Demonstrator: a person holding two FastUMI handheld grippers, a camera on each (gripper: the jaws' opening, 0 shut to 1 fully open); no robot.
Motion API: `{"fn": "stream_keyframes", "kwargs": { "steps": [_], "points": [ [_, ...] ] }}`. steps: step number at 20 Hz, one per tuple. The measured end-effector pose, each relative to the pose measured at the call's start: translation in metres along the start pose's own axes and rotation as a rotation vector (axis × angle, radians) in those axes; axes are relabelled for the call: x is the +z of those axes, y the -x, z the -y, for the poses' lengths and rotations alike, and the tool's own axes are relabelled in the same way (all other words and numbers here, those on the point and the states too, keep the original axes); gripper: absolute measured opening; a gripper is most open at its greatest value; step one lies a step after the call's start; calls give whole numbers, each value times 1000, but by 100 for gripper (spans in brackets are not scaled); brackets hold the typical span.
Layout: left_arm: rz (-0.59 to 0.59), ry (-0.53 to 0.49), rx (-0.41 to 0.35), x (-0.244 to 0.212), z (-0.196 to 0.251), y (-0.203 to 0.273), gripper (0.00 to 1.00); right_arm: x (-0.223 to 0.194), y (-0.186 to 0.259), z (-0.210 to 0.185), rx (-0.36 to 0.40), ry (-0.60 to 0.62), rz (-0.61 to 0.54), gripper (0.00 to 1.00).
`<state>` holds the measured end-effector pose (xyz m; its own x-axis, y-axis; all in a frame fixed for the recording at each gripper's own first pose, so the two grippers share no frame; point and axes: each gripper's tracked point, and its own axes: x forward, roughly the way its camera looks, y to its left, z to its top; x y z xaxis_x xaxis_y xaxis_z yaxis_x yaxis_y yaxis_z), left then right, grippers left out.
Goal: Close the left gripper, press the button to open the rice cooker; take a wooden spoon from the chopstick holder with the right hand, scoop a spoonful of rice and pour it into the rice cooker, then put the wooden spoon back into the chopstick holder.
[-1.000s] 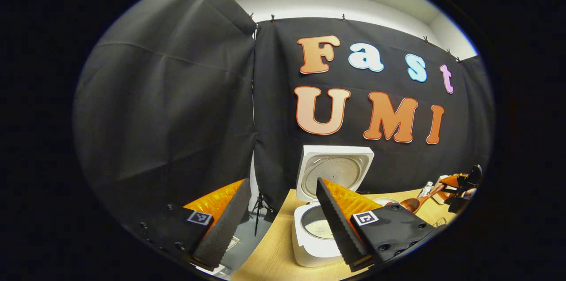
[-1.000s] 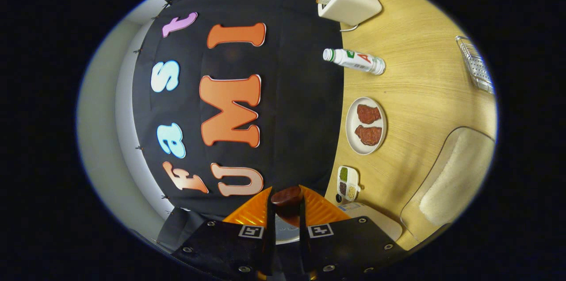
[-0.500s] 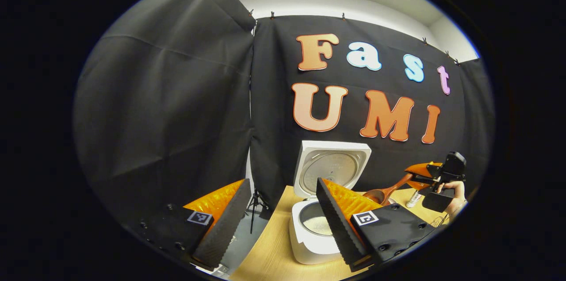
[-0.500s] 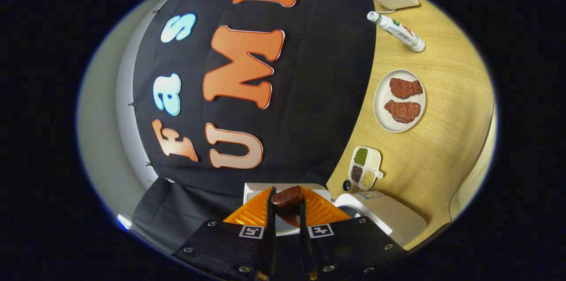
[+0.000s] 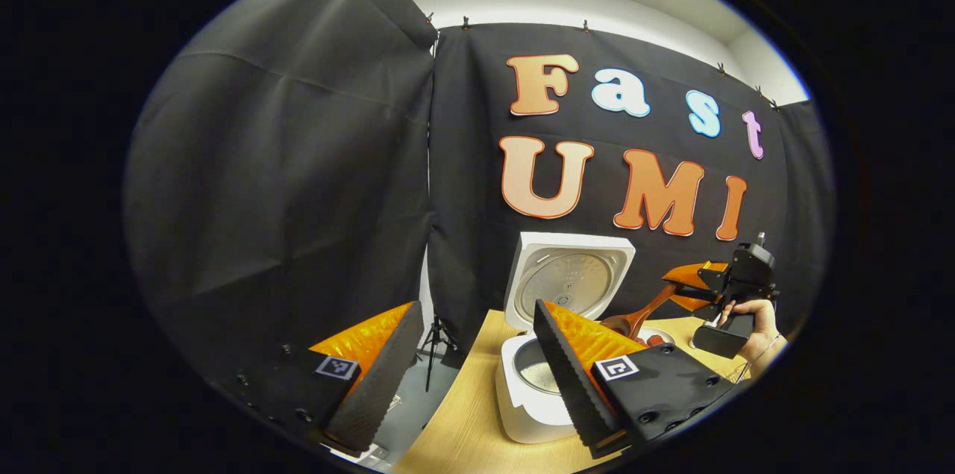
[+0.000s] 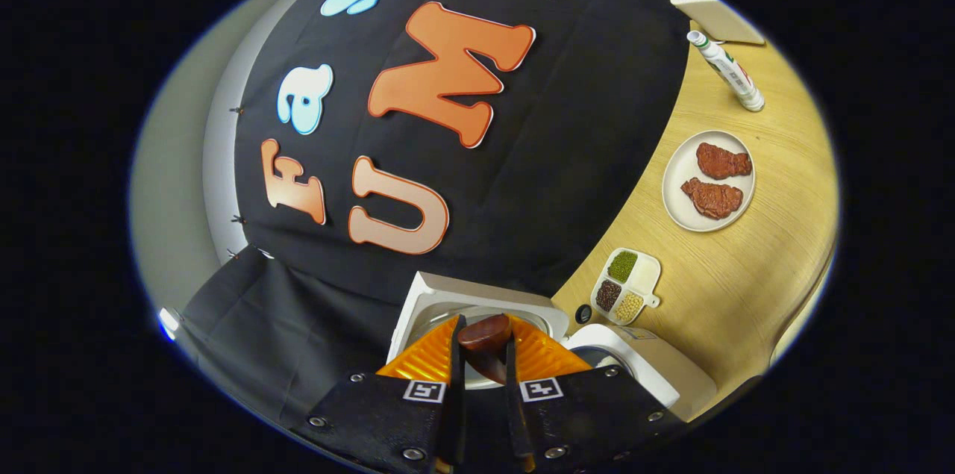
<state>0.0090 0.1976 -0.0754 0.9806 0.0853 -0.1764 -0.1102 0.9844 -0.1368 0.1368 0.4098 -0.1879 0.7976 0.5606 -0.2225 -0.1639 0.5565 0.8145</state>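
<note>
Risks first. The right hand-held gripper is clamped on the handle of the dark brown wooden spoon, both fingers pressing it, the handle end poking up between them. In the left gripper view the same tool is held by a hand above and to the right of the white square rice cooker, spoon bowl pointing down toward the pot. Whether rice remains in the bowl cannot be told

- Grains could scatter onto the pale wooden bench if the spoon tips before it is over the pot; the bowl looks near the rim, not clearly inside it
- The raised lid stands upright just behind the pot; a swing of the handle could knock it
- The grip sits at the far end of the handle, so the spoon may pivot between the fingers when turned
- The chopstick holder is not located from here, so the return path is unjudged

Left hand-held gripper hangs spread wide, holding nothing, near the cooker's front left

Counts, right gripper view:
- white round plate: one, with two reddish-brown meat pieces
- small white divided dish: one, three compartments of green, dark and yellow grains
- white bottle with green cap: one, lying down
- white toaster: one, at the far edge
- cooker: one; spoon: one
</note>
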Motion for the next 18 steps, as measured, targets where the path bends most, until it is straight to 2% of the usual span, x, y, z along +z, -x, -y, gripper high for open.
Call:
{"fn": "stream_keyframes", "kwargs": {
  "steps": [8,18],
  "points": [
    [-5,5,5,-4,-3,-2,100,-3,-3,-17,4,208,17,22],
    [-8,7,16,-6,-9,0,100,-29,-4,-51,58,490,7,22]
  ]
}}
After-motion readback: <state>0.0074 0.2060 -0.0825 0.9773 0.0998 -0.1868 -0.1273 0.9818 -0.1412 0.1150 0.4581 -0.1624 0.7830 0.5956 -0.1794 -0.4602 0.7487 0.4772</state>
